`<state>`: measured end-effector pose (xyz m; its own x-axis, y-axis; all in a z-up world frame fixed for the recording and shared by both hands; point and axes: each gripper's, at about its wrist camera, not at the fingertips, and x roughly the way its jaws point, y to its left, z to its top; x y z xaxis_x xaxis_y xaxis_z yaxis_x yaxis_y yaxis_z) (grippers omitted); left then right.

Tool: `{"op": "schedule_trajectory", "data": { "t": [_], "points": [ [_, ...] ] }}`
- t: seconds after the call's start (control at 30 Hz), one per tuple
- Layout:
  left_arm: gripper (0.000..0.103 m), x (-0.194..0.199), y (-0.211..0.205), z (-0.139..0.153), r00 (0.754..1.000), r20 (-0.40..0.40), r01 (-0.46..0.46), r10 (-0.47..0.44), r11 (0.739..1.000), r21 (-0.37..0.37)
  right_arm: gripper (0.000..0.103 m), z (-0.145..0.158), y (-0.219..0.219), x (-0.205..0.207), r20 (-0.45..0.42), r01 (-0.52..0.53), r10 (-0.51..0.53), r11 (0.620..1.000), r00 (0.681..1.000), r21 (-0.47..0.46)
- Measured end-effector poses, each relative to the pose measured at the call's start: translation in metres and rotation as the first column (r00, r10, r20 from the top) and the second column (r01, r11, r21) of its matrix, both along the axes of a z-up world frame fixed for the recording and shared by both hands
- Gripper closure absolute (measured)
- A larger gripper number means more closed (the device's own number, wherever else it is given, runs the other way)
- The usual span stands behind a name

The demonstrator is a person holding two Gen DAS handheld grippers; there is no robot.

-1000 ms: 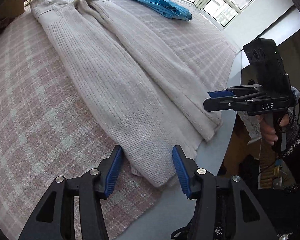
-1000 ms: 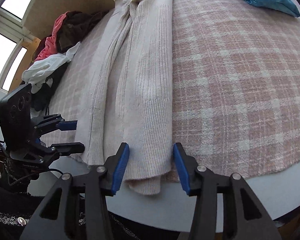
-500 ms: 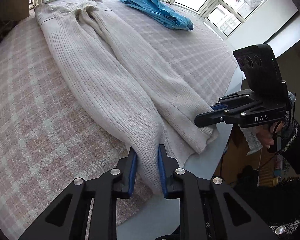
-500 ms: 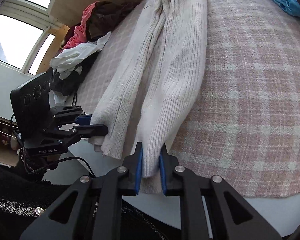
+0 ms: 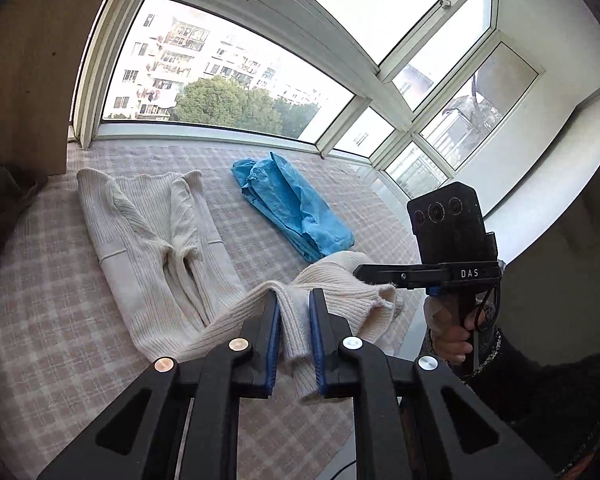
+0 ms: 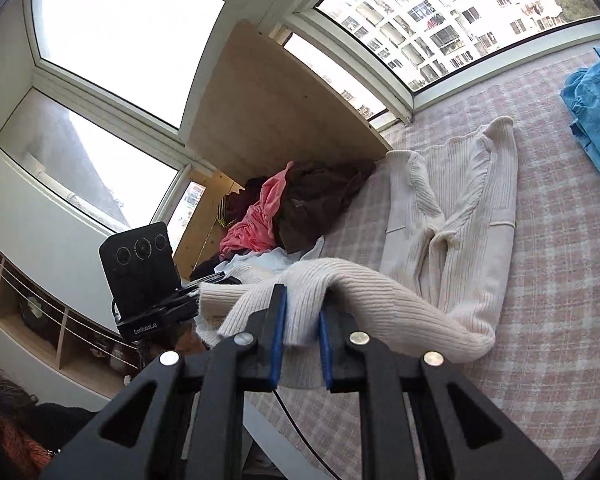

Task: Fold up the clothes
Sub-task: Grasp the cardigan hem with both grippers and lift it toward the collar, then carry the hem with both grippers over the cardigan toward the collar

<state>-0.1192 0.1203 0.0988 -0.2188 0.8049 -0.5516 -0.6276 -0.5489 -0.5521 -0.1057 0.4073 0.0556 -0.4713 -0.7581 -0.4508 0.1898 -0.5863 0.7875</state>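
Knitwear fills both of your claws: the left claw (image 5: 294, 336) is clamped on the hem end of the cream ribbed cardigan (image 5: 156, 248), and the right claw (image 6: 302, 330) is clamped on the same hem a little further along, with cloth bunched between the blue pads (image 6: 278, 332). In the left view your right claw (image 5: 364, 271) shows from the side with its tip buried in the knit, and your hand (image 5: 452, 336) grips its handle off the near right edge of the bed. In the right view the left claw (image 6: 204, 292) sits at the other end of the raised hem; how far its tip reaches into the fabric is hard to tell from here.

The lower part of the cardigan is lifted off the bed (image 5: 60, 340) and arches up from the cloth still lying flat. Its upper half, with collar and folded-in sleeves, rests lengthwise on the pink checked cover, the collar pointing to the far edge under the window (image 5: 220, 80).

Beyond it, toward the far right corner of the bed, a blue garment (image 5: 296, 212) lies folded, apart from the cardigan. At the far left edge, against a wooden board (image 6: 276, 100), a heap of clothes (image 6: 292, 212) in pink, brown and white is piled up.
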Motion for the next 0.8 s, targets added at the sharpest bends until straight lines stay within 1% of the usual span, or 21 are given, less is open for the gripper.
{"op": "schedule_trajectory", "data": {
  "t": [0.03,0.13,0.17,0.23,0.33,0.43,0.53,0.57,0.63,0.67,0.7,0.73,0.8],
  "points": [
    [0.09,-0.019,0.002,0.002,1.0,-0.016,-0.002,0.002,1.0,-0.008,0.088,0.001,0.002,-0.02,0.003,0.018,-0.018,1.0,1.0,0.007],
    [0.09,-0.079,0.007,-0.006,0.999,-0.02,-0.034,0.033,0.999,-0.039,0.088,0.0,0.01,-0.079,0.021,0.073,-0.074,0.997,0.997,0.029],
    [0.09,-0.098,0.008,-0.014,0.999,0.002,-0.039,0.039,0.999,-0.038,0.088,-0.008,0.014,-0.094,0.046,0.09,-0.091,0.995,0.995,0.032],
    [0.09,-0.13,0.011,-0.03,0.999,0.024,-0.045,0.046,0.997,-0.059,0.088,-0.026,0.018,-0.122,0.094,0.115,-0.118,0.993,0.989,0.029],
    [0.09,-0.171,0.01,-0.055,0.996,0.066,-0.063,0.068,0.995,-0.073,0.088,-0.053,0.024,-0.157,0.155,0.145,-0.149,0.989,0.977,0.037],
    [0.092,-0.204,0.007,-0.082,0.988,0.127,-0.076,0.083,0.995,-0.058,0.089,-0.08,0.031,-0.185,0.211,0.162,-0.167,0.986,0.963,0.041],
    [0.092,-0.233,0.01,-0.113,0.981,0.169,-0.085,0.099,0.993,-0.086,0.089,-0.105,0.037,-0.211,0.268,0.179,-0.191,0.981,0.944,0.069],
    [0.092,-0.242,0.012,-0.123,0.977,0.185,-0.09,0.107,0.991,-0.098,0.088,-0.113,0.039,-0.218,0.304,0.178,-0.192,0.981,0.933,0.072],
    [0.09,-0.26,0.015,-0.143,0.962,0.233,-0.111,0.14,0.985,-0.132,0.086,-0.13,0.044,-0.233,0.398,0.165,-0.174,0.985,0.901,0.057],
    [0.088,-0.267,0.015,-0.15,0.954,0.25,-0.127,0.164,0.98,-0.155,0.085,-0.134,0.047,-0.238,0.421,0.162,-0.165,0.986,0.892,0.042],
    [0.084,-0.274,0.015,-0.155,0.947,0.263,-0.143,0.186,0.974,-0.176,0.084,-0.132,0.049,-0.239,0.424,0.161,-0.155,0.987,0.892,0.021],
    [0.077,-0.278,0.014,-0.155,0.944,0.259,-0.156,0.203,0.969,-0.189,0.083,-0.131,0.052,-0.24,0.427,0.16,-0.145,0.987,0.893,0.0],
    [0.075,-0.283,0.01,-0.148,0.945,0.234,-0.183,0.226,0.964,-0.192,0.077,-0.126,0.058,-0.241,0.424,0.16,-0.128,0.986,0.897,-0.042]
  ]
}}
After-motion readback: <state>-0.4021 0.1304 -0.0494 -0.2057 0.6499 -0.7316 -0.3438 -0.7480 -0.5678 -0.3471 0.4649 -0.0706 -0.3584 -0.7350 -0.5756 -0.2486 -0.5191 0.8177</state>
